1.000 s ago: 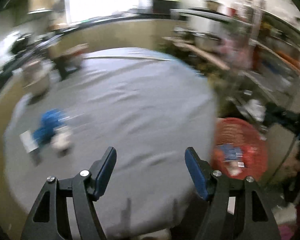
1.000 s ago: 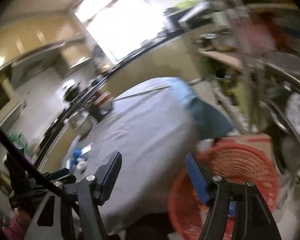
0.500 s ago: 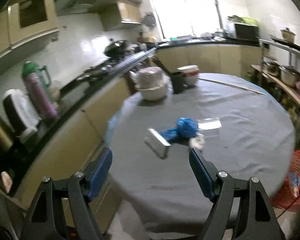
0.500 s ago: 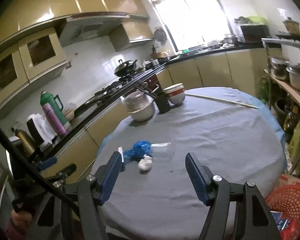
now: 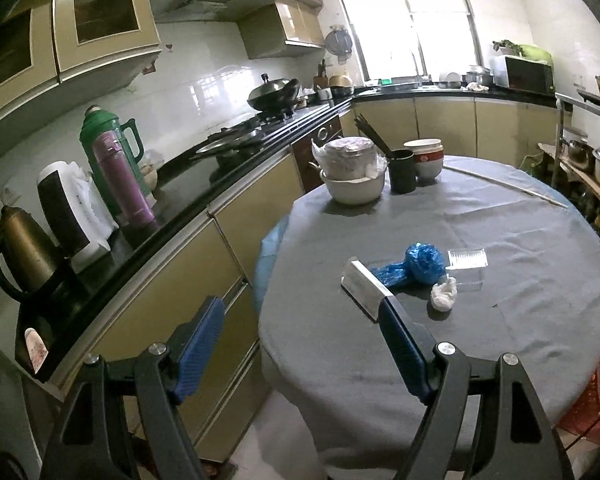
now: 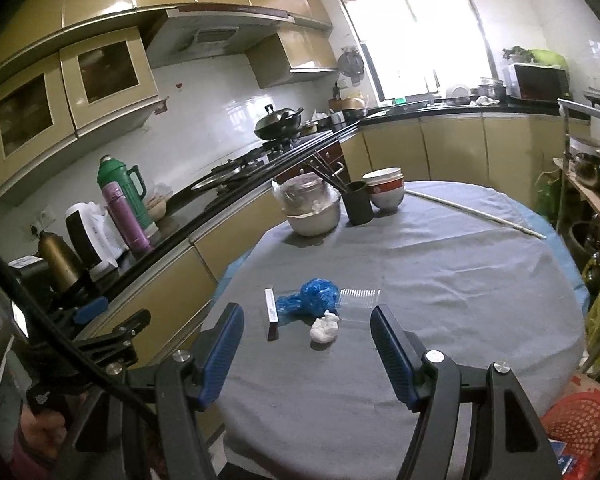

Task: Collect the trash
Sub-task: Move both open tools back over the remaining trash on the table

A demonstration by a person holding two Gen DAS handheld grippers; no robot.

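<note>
Trash lies near the left side of the round grey table (image 5: 480, 208): a crumpled blue plastic bag (image 5: 414, 266), a white crumpled tissue (image 5: 444, 296), a small white box (image 5: 364, 290) and a clear plastic wrapper (image 5: 468, 258). The same show in the right wrist view: bag (image 6: 312, 300), tissue (image 6: 325, 328), box (image 6: 272, 314), wrapper (image 6: 360, 298). My left gripper (image 5: 300, 344) is open and empty, short of the table's near-left edge. My right gripper (image 6: 306, 348) is open and empty, just short of the tissue. A red mesh basket (image 6: 580, 432) stands on the floor at lower right.
Covered bowls (image 5: 354, 174), a black chopstick cup (image 5: 402, 170) and a stacked bowl (image 5: 424, 158) stand at the table's far side, with a long stick (image 5: 508, 188). A counter with flasks (image 5: 116, 168) and a kettle runs along the left. Shelves with pots are at right.
Both grippers have swung left, away from the red basket, and now face the trash on the table. Both stayed open and empty.
</note>
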